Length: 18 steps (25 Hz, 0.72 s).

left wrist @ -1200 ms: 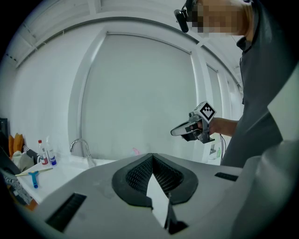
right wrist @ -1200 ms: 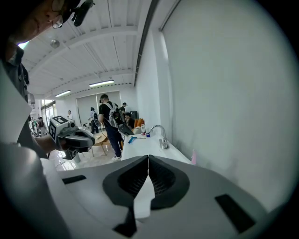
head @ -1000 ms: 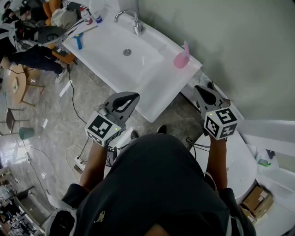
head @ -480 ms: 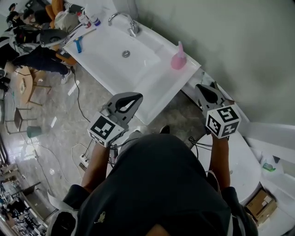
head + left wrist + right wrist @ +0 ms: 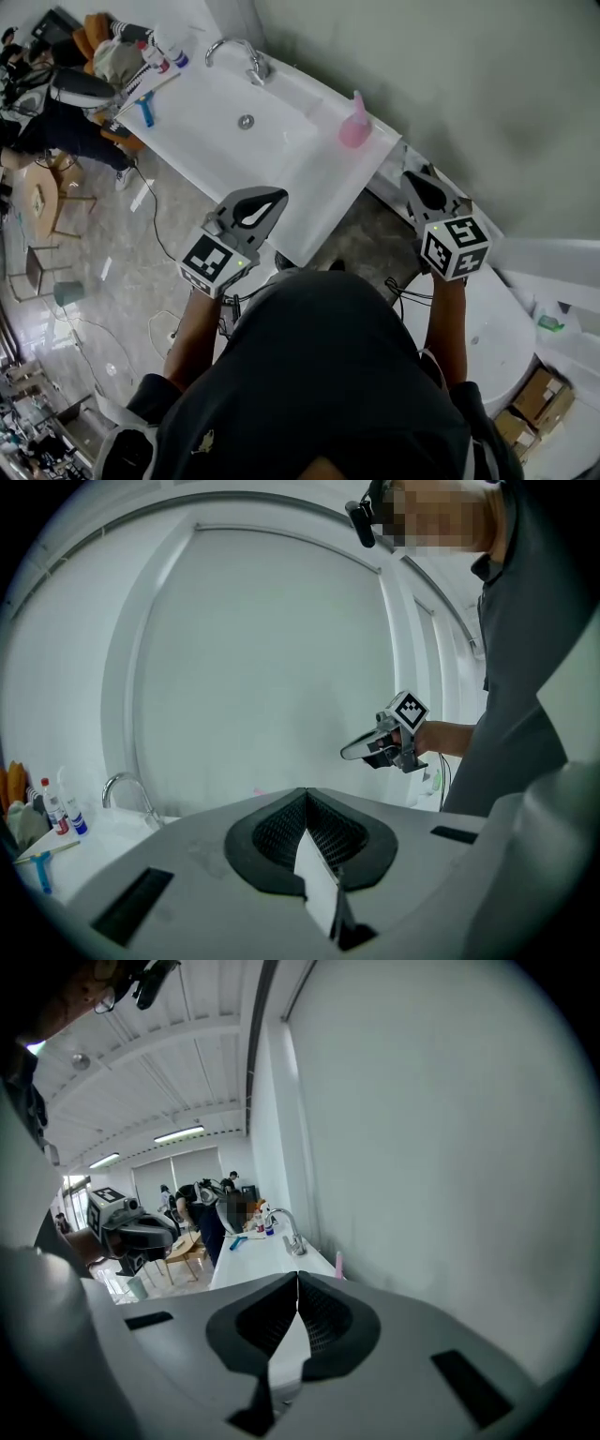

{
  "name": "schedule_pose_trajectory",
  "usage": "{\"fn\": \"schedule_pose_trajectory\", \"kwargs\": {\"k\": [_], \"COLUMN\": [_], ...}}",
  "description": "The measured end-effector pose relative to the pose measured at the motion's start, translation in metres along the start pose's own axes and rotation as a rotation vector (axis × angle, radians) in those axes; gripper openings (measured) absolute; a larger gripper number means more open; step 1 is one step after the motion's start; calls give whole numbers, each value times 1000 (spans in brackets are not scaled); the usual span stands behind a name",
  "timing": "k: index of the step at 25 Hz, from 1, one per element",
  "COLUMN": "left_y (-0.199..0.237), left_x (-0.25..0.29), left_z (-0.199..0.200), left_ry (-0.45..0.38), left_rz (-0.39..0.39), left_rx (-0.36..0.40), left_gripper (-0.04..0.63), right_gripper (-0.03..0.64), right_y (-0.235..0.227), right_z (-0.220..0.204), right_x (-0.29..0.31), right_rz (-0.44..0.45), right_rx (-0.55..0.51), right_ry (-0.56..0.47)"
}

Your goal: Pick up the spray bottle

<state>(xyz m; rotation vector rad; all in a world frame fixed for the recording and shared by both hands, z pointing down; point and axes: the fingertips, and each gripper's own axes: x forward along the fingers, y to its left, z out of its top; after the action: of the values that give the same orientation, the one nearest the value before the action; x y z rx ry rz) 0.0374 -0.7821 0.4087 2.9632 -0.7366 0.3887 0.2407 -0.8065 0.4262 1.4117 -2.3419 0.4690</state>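
Step in hand: the approach, by my reading; nothing is grasped yet and the spray bottle (image 5: 354, 124) stands untouched.
Left hand-held gripper (image 5: 269, 199): clenched and empty, jaws pressed together, held off the table's (image 5: 300, 183) front edge near its close end.
Right hand-held gripper (image 5: 413, 179): clenched on nothing, jaws meeting tip to tip, just past the table's close end and pointing along the wall.
Bottle's place: on the white table, at the back corner of the end closest to the person, beside the grey wall (image 5: 450, 84); well apart from both grippers, with the right one the nearer.
Next move, as a judgement: the nearer gripper needs to part its jaws, travel over the end edge towards that back corner and line up with the narrow upper part before closing.
Bottle's look: pink and upright, broad at the base, tapering to a slim neck and head; too small to make out the trigger.
Elsewhere on the table: a sunken basin, a faucet (image 5: 246, 56) at the back edge, and more bottles (image 5: 169, 49) at the far end.
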Motion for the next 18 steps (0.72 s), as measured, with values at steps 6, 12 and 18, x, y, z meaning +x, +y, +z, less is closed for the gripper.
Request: {"fn": "schedule_pose_trajectory", "kwargs": {"k": [6,12,18], "left_y": [48,71,95], "left_x": [10,2,-11], "left_z": [-2,-7,-15], "left_ry": [-30,-41,-66], "left_rz": [-73,-103,-110], "left_rx": [1,-6,-26], "left_gripper": [3,3,3], "right_gripper": [9,9,9], "right_y": [0,12,28], "right_z": [13,19,32], "right_x": [27,42,58], "right_rz": [-75,-108,-125], "right_rx": [18,23,-2], "right_ry": [11,29,48]}}
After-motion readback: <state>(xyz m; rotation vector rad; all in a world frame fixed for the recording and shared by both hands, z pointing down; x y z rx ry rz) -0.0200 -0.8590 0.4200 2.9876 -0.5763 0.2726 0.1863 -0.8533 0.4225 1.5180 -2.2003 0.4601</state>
